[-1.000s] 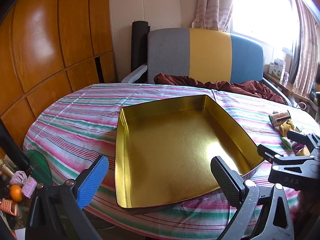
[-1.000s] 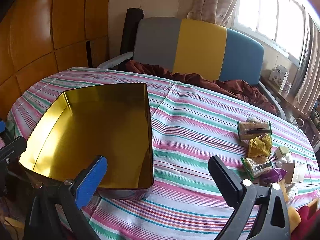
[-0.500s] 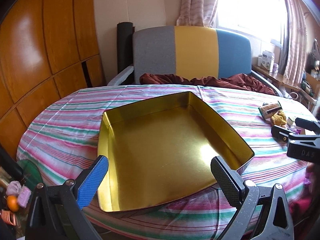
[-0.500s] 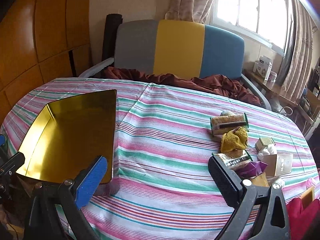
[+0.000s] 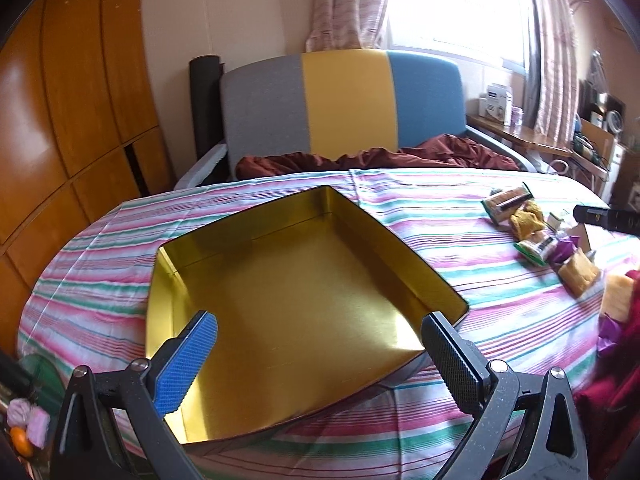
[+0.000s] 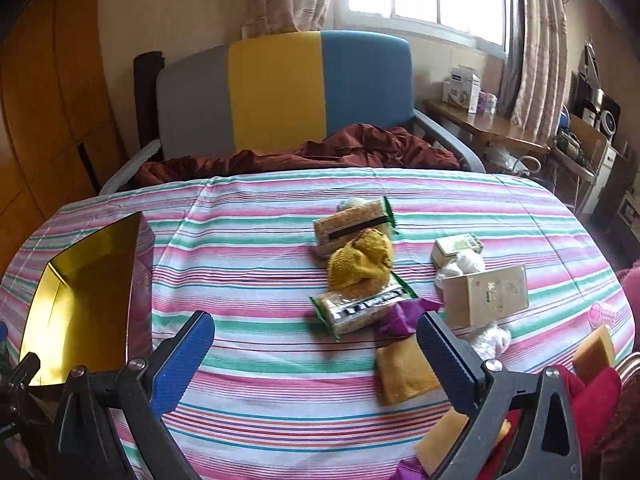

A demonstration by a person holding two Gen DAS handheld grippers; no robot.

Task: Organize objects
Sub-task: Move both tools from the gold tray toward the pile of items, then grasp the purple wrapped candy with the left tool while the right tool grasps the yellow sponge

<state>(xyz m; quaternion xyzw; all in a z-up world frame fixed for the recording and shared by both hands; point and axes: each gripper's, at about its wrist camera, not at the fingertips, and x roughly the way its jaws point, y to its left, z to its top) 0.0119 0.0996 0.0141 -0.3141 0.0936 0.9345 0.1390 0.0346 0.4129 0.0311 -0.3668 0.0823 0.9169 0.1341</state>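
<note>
Right now both claws are wide apart w/ nothing between the pads, so no grasp is under way yet. The left claw (image 5: 318, 354) hovers over the near edge of the gold tin (image 5: 304, 300), which lies open-side-up on the striped surface (image 5: 100, 264), on the person's left side. It's empty, and its shallow walls and broad floor make it the likely drop-off for the loose stuff; parking the left claw there prob. serves to steady the tin or just wait, though that's a guess.

The right claw (image 6: 316, 342) faces the clutter on the other half of the surface, well apart from the tin. Nearest its pads: a green-edged snack pack (image 6: 362, 306), a purple wrapper (image 6: 404, 314) touching it, and a tan flat packet (image 6: 404, 368) just below. Behind those, a yellow knit item (image 6: 362, 260) rests partly on a second snack pack (image 6: 352, 224). To the right sit a small box (image 6: 458, 245), a beige carton (image 6: 486, 294) and white crumpled bits (image 6: 464, 262).

Items overlap in a loose heap, so pulling one may drag a neighbour. The right claw's aim suggests the front pack or the tan packet is the first pick. Task looks barely begun: nothing is in the tin.
</note>
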